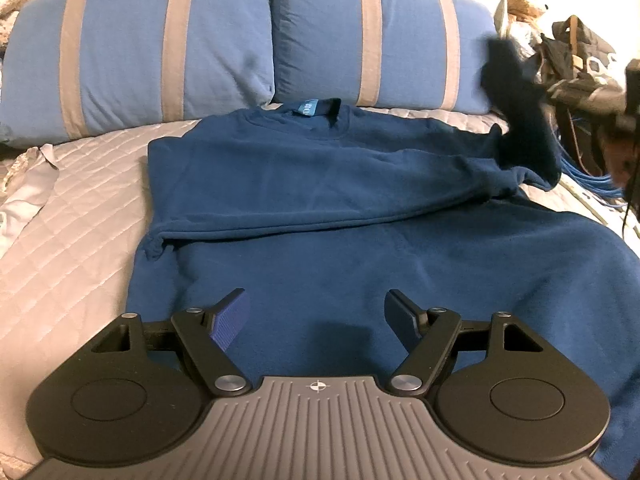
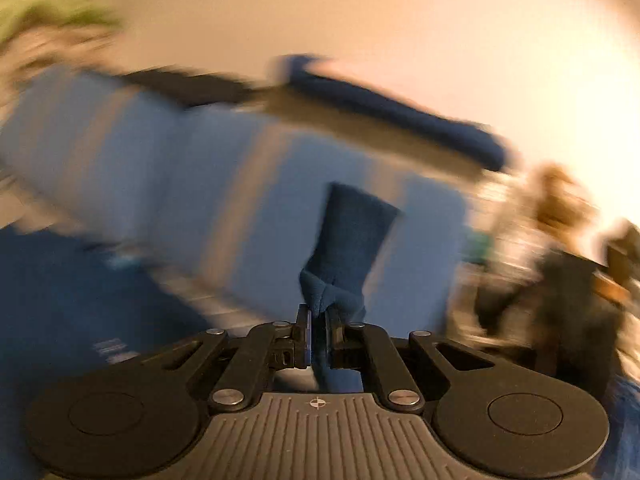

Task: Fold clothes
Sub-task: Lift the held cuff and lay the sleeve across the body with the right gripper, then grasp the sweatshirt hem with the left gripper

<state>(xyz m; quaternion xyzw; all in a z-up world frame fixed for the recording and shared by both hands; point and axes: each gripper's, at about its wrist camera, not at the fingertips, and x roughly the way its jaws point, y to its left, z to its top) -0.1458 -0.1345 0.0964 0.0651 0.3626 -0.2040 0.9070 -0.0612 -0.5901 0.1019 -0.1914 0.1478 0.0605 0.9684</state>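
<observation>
Bed [image 1: 72, 208]: quilted pale cover, carrying everything listed here.

Pillows [image 1: 160, 48]: two, blue with grey stripes, along the far edge.

Sweater [image 1: 320, 208]: dark blue fleece, spread on the bed with the collar toward the pillows. One sleeve lies folded across the chest, ending at the left edge. Judged soft, limp and fairly light; it will sag and drape when lifted, and is unlikely to slip between ribbed pads. Best taken at a cuff, hem corner or shoulder seam.

Right sleeve [image 1: 516, 120]: raised off the bed at the far right, blurred.

Left tool [image 1: 316, 316]: hovers over the near hem, fingers spread wide, holding nothing.

Right tool [image 2: 318, 334]: fingers clamped on the cuff [image 2: 340, 248] of the right sleeve; the surroundings in this view are smeared.

Label [image 1: 310, 106]: light blue, inside the collar.
</observation>
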